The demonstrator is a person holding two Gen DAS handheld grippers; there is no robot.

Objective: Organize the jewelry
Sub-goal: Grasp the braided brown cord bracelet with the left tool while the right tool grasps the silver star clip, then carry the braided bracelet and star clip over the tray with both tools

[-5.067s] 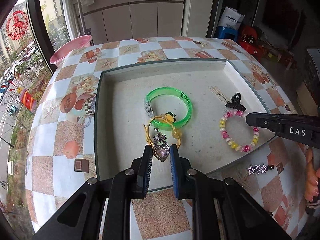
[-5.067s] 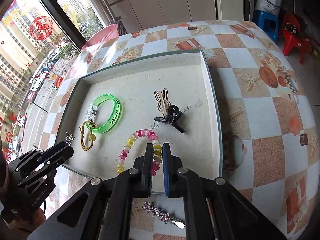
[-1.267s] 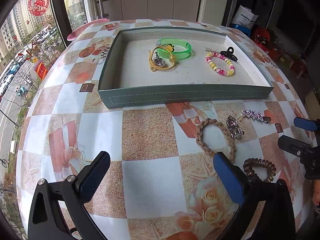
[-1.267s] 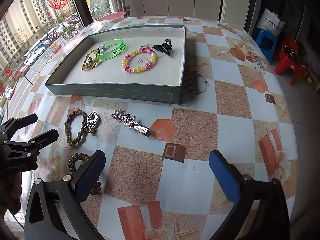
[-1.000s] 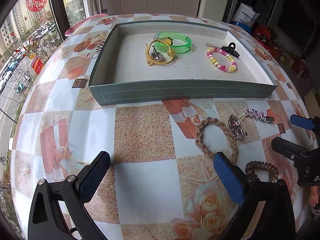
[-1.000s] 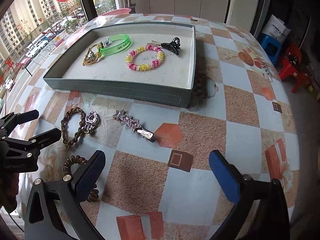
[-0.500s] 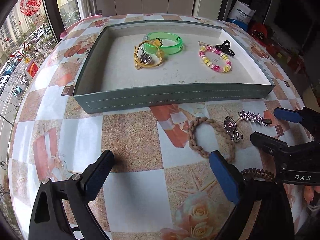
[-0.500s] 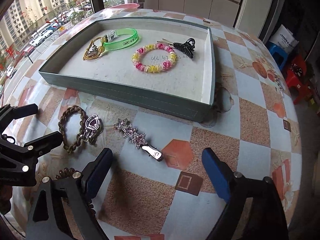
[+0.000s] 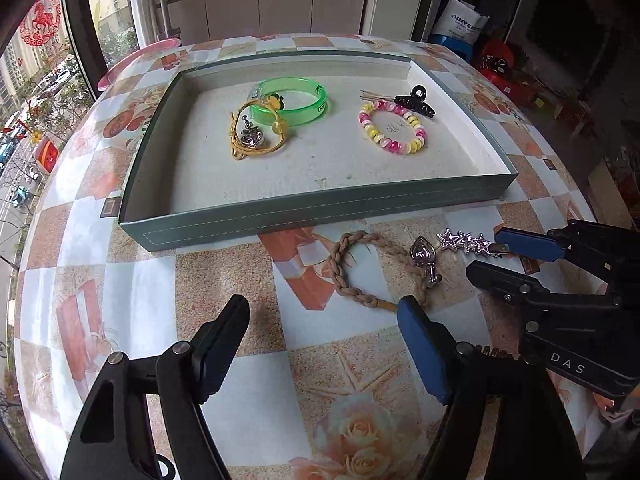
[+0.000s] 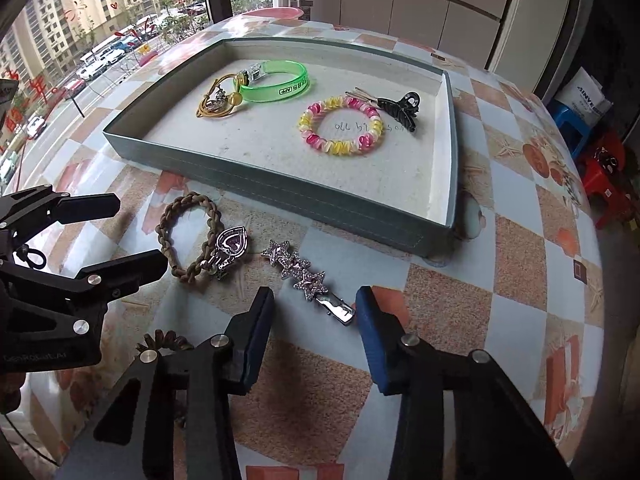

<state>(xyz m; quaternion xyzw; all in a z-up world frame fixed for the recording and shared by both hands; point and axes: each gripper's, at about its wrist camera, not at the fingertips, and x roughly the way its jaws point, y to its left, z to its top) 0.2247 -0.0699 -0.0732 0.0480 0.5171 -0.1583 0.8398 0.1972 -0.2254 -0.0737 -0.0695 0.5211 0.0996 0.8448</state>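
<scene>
A silver star hair clip point(image 10: 304, 276) lies on the tablecloth in front of the green tray point(image 10: 280, 196). My right gripper point(image 10: 312, 308) is closing; the clip's metal end sits between its blue pads, which do not touch it. A braided brown bracelet point(image 9: 372, 268) with a heart charm point(image 9: 424, 256) lies just ahead of my left gripper point(image 9: 320, 332), whose jaws are wide and closing on nothing. In the tray are a green bangle point(image 9: 296, 100), a yellow cord with a heart point(image 9: 256, 136), a beaded bracelet point(image 9: 394, 128) and a black claw clip point(image 9: 414, 102).
A brown spiral hair tie point(image 10: 164, 340) lies near the table's front edge, partly hidden behind my right gripper. A pink basin point(image 9: 136, 60) sits at the far edge of the round table. Windows run along the left. A blue stool point(image 10: 568, 120) stands on the floor at right.
Both grippers have come closer to the loose pieces in front of the tray. The right jaws have narrowed sharply around the star clip's end; the left jaws have narrowed a little.
</scene>
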